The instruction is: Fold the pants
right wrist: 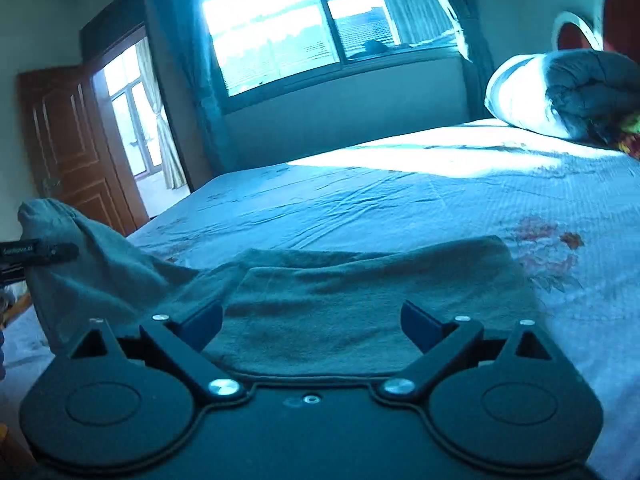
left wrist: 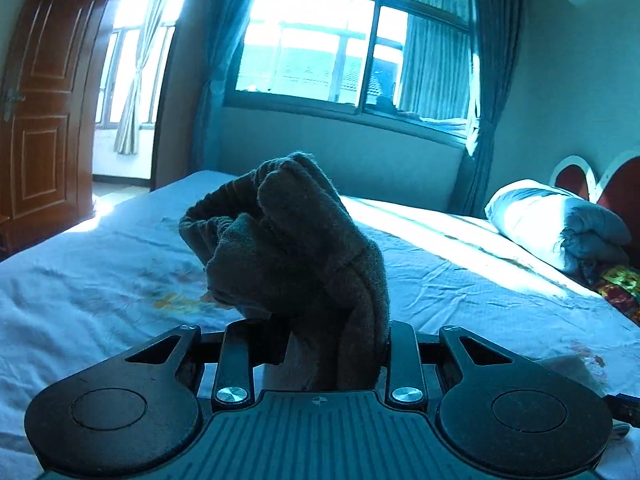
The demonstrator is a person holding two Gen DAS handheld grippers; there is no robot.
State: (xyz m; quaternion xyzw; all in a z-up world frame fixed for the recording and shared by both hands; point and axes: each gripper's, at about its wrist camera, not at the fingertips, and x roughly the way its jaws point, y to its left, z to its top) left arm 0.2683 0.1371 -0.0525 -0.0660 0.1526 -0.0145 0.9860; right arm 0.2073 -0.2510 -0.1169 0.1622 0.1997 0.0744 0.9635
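The pants are dark grey-brown fleece. In the left wrist view a bunched end of the pants (left wrist: 296,248) sticks up between the jaws of my left gripper (left wrist: 320,344), which is shut on it above the bed. In the right wrist view the rest of the pants (right wrist: 360,300) lies flat on the bed just ahead of my right gripper (right wrist: 312,320), which is open with its blue fingers (right wrist: 204,320) spread over the cloth. At the far left the pants rise (right wrist: 80,248) toward the left gripper's tip (right wrist: 40,254).
A wide bed with a light flowered sheet (right wrist: 400,196) fills both views. A rolled quilt (left wrist: 560,224) lies by the red headboard (left wrist: 616,184) at the right. A window wall (left wrist: 340,152) stands behind the bed and a brown door (left wrist: 40,120) at the left.
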